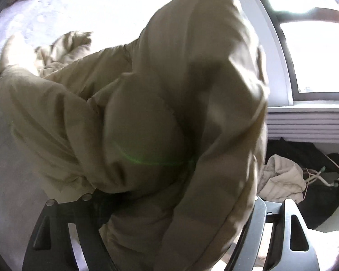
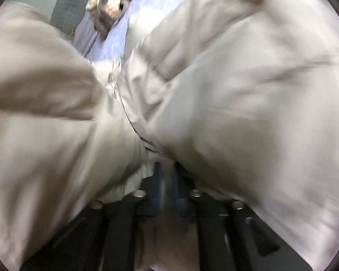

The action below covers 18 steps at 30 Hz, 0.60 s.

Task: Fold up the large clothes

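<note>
Covering most of both views, a bulky beige padded jacket [image 1: 160, 103] hangs bunched above a bed with a pale lilac sheet [image 1: 63, 6]. In the left wrist view the sheet runs off to the far left, brightly lit, and part of the jacket trails down onto it at the left. A window [image 1: 316, 54] with a grey frame stands at the right, with a slatted white radiator [image 1: 309, 124] under its sill. Below that, on the floor beside the bed, lie a crumpled cream garment [image 1: 280, 180], a heap of black clothing [image 1: 309, 153] and some thin hangers [image 1: 323, 176].

The left gripper [image 1: 167, 216] has its 2 fingers spread wide, one at each lower corner of the view; the jacket sags between them, and the pads press on nothing that shows.

In the right wrist view the jacket fills the frame in 2 blurred folds, left and right. A strip of lilac sheet shows between them at the far top, with a grey-and-pink mottled bundle [image 2: 115, 0] lying at the bed's far end against a grey headboard [image 2: 67, 2]. The right gripper [image 2: 167, 180] has its fingers parted by a narrow gap, and jacket fabric bunches right at their tips; blur hides whether they pinch it.
</note>
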Motion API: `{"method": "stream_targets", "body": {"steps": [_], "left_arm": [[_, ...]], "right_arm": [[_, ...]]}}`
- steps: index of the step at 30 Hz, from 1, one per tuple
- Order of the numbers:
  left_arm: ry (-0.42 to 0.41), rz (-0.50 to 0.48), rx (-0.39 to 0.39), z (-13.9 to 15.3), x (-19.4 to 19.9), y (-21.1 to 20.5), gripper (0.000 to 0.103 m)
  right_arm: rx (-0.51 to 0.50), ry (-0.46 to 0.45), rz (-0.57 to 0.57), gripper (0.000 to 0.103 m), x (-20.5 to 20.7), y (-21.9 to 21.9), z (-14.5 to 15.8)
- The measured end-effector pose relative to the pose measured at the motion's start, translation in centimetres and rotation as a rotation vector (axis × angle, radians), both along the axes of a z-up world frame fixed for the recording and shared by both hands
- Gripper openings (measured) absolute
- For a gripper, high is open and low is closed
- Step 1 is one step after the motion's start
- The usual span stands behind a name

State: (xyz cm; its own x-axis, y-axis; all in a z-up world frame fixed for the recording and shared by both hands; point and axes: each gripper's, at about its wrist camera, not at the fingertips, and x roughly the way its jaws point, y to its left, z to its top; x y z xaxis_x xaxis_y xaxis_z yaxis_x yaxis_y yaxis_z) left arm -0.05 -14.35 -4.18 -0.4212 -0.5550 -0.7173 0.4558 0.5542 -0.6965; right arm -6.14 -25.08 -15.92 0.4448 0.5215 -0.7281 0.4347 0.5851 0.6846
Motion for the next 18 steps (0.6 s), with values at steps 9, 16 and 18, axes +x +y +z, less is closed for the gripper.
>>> {"method": "stream_targets", "body": {"steps": [9, 16, 18], "left_arm": [[0.047, 0.008, -0.095, -4.2, -0.6, -4.9, 0.093], [-0.122, 0.042, 0.006, -4.5, -2.8, -6.3, 0.093], [-0.185, 0.024, 0.016, -4.2, -2.0, -8.4, 0.093]], "right_arm": [[-0.058, -0.056, -0.202, 0.075, -10.8, -3.7, 3.9], [-0.089, -0.189, -0.159, 0.089, -16.1, -2.0, 9.3], [-0.090, -0.215, -0.110, 0.091, -16.2, -0.2, 10.1]]}}
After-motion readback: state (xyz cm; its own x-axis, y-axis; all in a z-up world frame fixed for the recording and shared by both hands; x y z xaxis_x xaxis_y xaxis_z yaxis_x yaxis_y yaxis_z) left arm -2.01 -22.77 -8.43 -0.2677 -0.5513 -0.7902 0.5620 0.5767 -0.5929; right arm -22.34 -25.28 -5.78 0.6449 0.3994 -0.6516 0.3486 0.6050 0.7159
